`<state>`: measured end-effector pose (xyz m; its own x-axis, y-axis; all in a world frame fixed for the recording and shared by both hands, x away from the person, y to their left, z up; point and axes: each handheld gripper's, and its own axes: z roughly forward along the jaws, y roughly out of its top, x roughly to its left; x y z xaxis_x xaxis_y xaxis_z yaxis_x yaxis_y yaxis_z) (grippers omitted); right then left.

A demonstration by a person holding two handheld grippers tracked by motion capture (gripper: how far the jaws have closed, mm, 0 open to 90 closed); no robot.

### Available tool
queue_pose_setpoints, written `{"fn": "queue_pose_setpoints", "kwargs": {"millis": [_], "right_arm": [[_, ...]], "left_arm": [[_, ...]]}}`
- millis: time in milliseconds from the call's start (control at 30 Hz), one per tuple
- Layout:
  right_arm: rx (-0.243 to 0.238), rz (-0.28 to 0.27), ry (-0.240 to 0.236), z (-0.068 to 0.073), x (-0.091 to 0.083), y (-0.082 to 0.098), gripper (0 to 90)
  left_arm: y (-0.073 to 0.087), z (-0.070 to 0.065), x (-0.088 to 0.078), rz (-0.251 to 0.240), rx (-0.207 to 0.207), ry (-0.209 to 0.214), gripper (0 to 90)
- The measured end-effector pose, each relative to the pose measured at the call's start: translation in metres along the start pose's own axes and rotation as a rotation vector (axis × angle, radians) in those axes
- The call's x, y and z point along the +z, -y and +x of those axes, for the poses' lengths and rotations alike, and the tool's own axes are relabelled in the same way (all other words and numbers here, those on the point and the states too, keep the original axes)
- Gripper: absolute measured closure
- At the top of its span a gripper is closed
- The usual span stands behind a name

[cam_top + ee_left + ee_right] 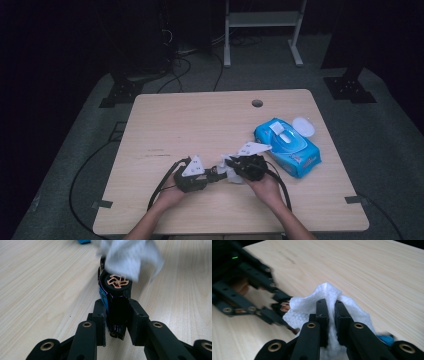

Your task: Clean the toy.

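We found the left gripper [216, 174] low over the wooden surface [200, 125], its fingers [100, 315] pinching a small toy car [115, 293] by its sides; the car was dark with blue and purple markings and one copper-spoked wheel faced the left gripper view. The right gripper [231, 163] met it from the opposite side, its fingers [322, 312] pressed together on a white wipe [327, 297], which bunched around them. In the left gripper view the wipe [130, 255] hung over the far end of the car and touched it above the wheel. We could not tell how much of the car the wipe covered. Relative to the car, a blue pack of wipes [286, 146] lay near on the right, toward the far right edge of the surface, its white lid flap [303, 126] open. A round cable hole [257, 103] sat beyond the car, near the far edge. Both hands [265, 187] gripped the tools on the near side of the car, cables [160, 185] trailing toward the near edge.
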<state>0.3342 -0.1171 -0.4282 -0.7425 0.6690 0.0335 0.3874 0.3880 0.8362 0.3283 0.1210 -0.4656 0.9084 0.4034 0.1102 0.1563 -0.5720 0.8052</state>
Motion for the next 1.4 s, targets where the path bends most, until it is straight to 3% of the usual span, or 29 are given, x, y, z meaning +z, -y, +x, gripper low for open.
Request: {"fn": "queue_pose_setpoints", "kwargs": {"millis": [100, 200, 300, 333, 467, 533, 633, 733, 800, 867, 933, 1000, 1033, 1100, 1200, 1267, 1333, 1400], "right_arm": [[0.03, 0.0, 0.014, -0.004, -0.003, 0.002, 83.4], [0.034, -0.014, -0.066, 0.007, 0.004, 0.001, 83.3], [0.008, -0.011, -0.078, 0.012, 0.007, 0.001, 83.3], [0.012, -0.006, -0.072, 0.008, 0.005, 0.0, 83.3], [0.009, -0.001, 0.045, -0.01, -0.007, 0.004, 83.3], [0.058, -0.008, 0.06, -0.019, -0.011, 0.007, 83.1], [0.069, -0.024, 0.043, -0.014, -0.011, 0.009, 83.1], [0.023, -0.018, 0.0, -0.003, -0.006, 0.005, 82.6], [0.003, -0.014, 0.008, -0.002, -0.005, 0.005, 82.6], [0.016, -0.012, 0.025, -0.008, -0.008, 0.006, 82.7], [0.024, -0.006, 0.077, -0.019, -0.012, 0.009, 83.1], [0.097, -0.013, 0.082, -0.031, -0.018, 0.012, 83.1], [0.099, -0.011, 0.095, -0.033, -0.019, 0.012, 83.1], [0.118, -0.03, 0.064, -0.033, -0.02, 0.012, 83.1], [0.075, -0.033, 0.021, -0.021, -0.012, 0.008, 83.0], [0.044, -0.024, 0.029, -0.018, -0.009, 0.008, 83.0], [0.066, -0.024, 0.029, -0.025, -0.011, 0.009, 83.1], [0.081, -0.019, 0.089, -0.034, -0.016, 0.012, 83.0]], "left_arm": [[0.0, 0.0, 0.0, -0.001, -0.002, 0.0, 71.0], [0.0, 0.0, -0.001, 0.002, 0.0, 0.003, 71.0], [0.003, 0.001, -0.004, -0.001, 0.01, 0.0, 71.0], [0.003, 0.001, -0.004, -0.001, 0.009, -0.001, 71.0], [0.003, 0.002, -0.004, -0.001, 0.011, 0.0, 71.0], [0.004, 0.002, -0.004, -0.006, 0.007, -0.001, 70.9], [0.004, 0.002, -0.004, -0.007, -0.001, 0.001, 70.9], [0.005, 0.004, -0.006, -0.002, 0.0, -0.003, 70.9], [0.005, 0.004, -0.006, 0.0, 0.0, -0.003, 70.9], [0.005, 0.003, -0.007, -0.002, 0.0, -0.006, 70.9], [0.006, 0.004, -0.006, 0.0, 0.001, -0.006, 70.9], [0.006, 0.004, -0.006, -0.004, -0.007, -0.001, 70.9], [0.006, 0.004, -0.006, -0.005, -0.011, 0.0, 70.9], [0.006, 0.004, -0.006, -0.009, -0.015, 0.0, 70.9], [0.006, 0.005, -0.006, -0.008, -0.015, 0.003, 70.9], [0.006, 0.005, -0.006, -0.006, -0.013, 0.001, 70.9], [0.006, 0.004, -0.006, -0.005, -0.008, -0.003, 70.9], [0.006, 0.004, -0.006, -0.005, -0.007, 0.0, 70.9]]}}
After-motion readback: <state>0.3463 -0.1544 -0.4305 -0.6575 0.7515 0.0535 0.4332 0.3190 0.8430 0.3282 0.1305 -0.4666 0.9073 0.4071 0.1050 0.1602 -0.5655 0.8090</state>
